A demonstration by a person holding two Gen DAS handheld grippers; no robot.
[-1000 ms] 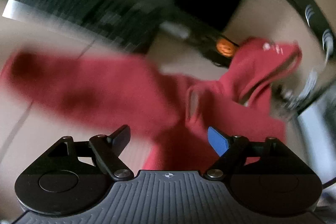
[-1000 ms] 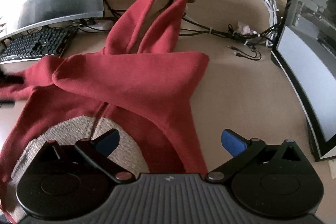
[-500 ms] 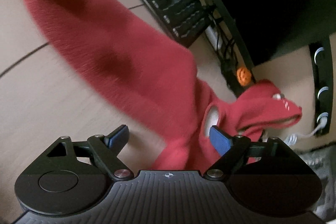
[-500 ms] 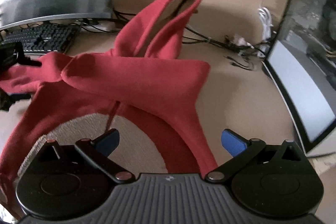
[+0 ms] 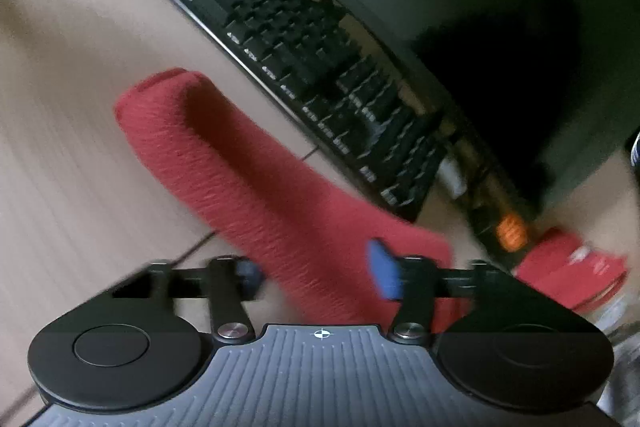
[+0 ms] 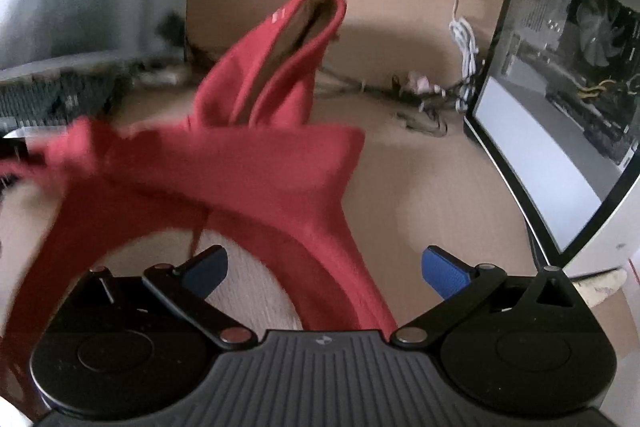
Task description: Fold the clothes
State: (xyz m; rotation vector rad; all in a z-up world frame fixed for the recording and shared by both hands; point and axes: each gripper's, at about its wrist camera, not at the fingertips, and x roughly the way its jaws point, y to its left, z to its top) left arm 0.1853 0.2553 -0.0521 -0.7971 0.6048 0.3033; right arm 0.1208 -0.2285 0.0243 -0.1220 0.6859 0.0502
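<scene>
L hand-held gripper (image 5: 316, 273) straddles hoodie sleeve (image 5: 240, 167).

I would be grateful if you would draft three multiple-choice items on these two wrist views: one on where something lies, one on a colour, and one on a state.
1. Where does the keyboard lie relative to the outstretched sleeve in the left wrist view?
A. On top of the sleeve
B. Beyond the sleeve, in front of the dark monitor
C. Under the sleeve

2. What colour is the hoodie?
A. Red
B. Green
C. White

3. How do the jaws of the right gripper stand?
A. Shut on the hood
B. Shut on a cable
C. Open, gripping nothing

Answers:
1. B, since the keys run along the desk past the sleeve, toward the screen.
2. A, as the body, sleeves and hood are all red.
3. C, because a wide gap separates the blue pads, with no fabric pinched between them.
</scene>
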